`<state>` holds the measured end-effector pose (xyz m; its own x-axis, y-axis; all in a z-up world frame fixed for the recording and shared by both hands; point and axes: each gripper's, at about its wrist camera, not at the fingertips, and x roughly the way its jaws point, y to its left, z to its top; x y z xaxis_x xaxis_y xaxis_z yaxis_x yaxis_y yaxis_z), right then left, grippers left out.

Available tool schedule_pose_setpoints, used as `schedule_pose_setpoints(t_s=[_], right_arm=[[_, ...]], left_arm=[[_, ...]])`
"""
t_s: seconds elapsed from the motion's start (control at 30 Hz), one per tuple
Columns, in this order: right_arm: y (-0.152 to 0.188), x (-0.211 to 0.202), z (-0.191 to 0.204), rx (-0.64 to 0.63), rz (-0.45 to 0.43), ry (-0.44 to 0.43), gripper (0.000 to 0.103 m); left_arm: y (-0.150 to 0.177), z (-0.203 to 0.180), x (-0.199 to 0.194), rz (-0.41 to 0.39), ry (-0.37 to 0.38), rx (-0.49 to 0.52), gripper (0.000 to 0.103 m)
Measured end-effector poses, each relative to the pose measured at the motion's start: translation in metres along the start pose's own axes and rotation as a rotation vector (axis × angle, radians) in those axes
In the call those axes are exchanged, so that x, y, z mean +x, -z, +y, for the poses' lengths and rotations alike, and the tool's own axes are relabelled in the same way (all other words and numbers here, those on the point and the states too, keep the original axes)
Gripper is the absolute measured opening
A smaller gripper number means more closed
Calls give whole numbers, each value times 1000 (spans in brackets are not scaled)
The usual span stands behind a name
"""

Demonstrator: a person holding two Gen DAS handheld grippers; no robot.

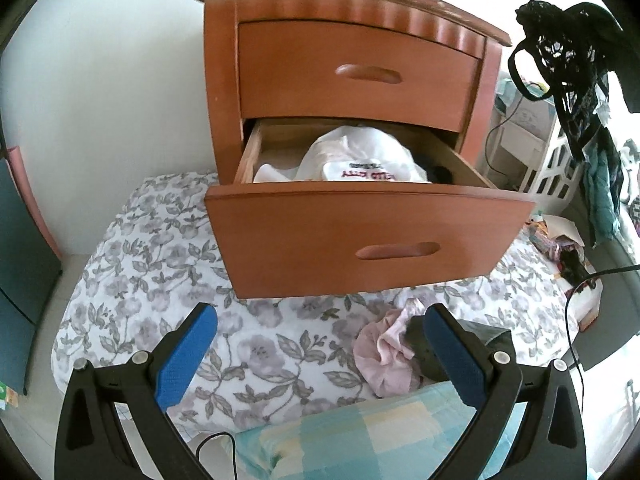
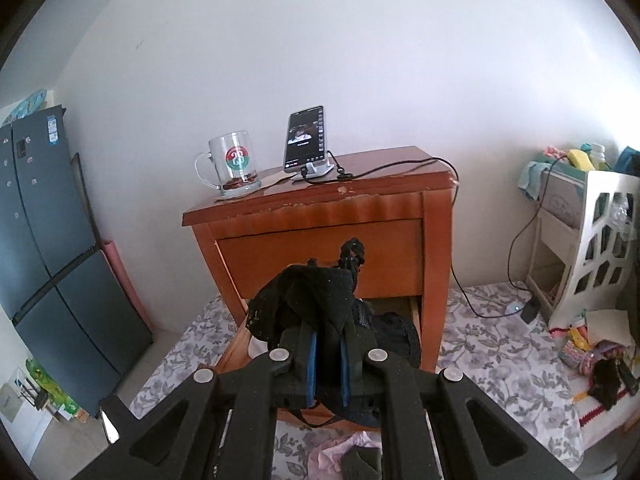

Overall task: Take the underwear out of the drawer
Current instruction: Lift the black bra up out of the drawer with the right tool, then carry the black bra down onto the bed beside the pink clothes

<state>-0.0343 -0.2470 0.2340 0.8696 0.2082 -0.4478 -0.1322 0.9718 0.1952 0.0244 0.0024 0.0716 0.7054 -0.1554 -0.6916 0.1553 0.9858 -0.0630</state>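
So, from the left wrist view, the left gripper (image 1: pixel 320 356) has its blue pads spread wide with nothing between them, hanging over the floral mat (image 1: pixel 168 264) in front of the nightstand (image 1: pixel 352 12). The lower drawer (image 1: pixel 368 236) is pulled out, with a white plastic bag (image 1: pixel 360 156) bunched inside. Near the mat's front edge lies a pink garment (image 1: pixel 386 354). Up at the far right, black lace underwear (image 1: pixel 568 64) dangles in the air, clear of the drawer and well off to the right of this gripper, straps trailing down, so its long axis runs roughly vertical.

Over on the right wrist view, the right gripper (image 2: pixel 328 364) is clamped tight on that same underwear, which bunches over the fingertips with one lacy end poking upward. The right hand is obviously the nearer one; the drawer sits below and ahead of it.
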Motion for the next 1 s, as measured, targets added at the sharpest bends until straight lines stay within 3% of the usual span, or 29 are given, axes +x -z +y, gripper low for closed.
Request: schedule_pose_setpoints(t_s=[0.47,1.0], right_arm=[[40,-6,-22,44,78,18,10],[125,69,-31,94,386,5,12]], left_arm=[[6,-21,-19,-14,-6,51,103],[9,-24,-8,24,-14,71,103]])
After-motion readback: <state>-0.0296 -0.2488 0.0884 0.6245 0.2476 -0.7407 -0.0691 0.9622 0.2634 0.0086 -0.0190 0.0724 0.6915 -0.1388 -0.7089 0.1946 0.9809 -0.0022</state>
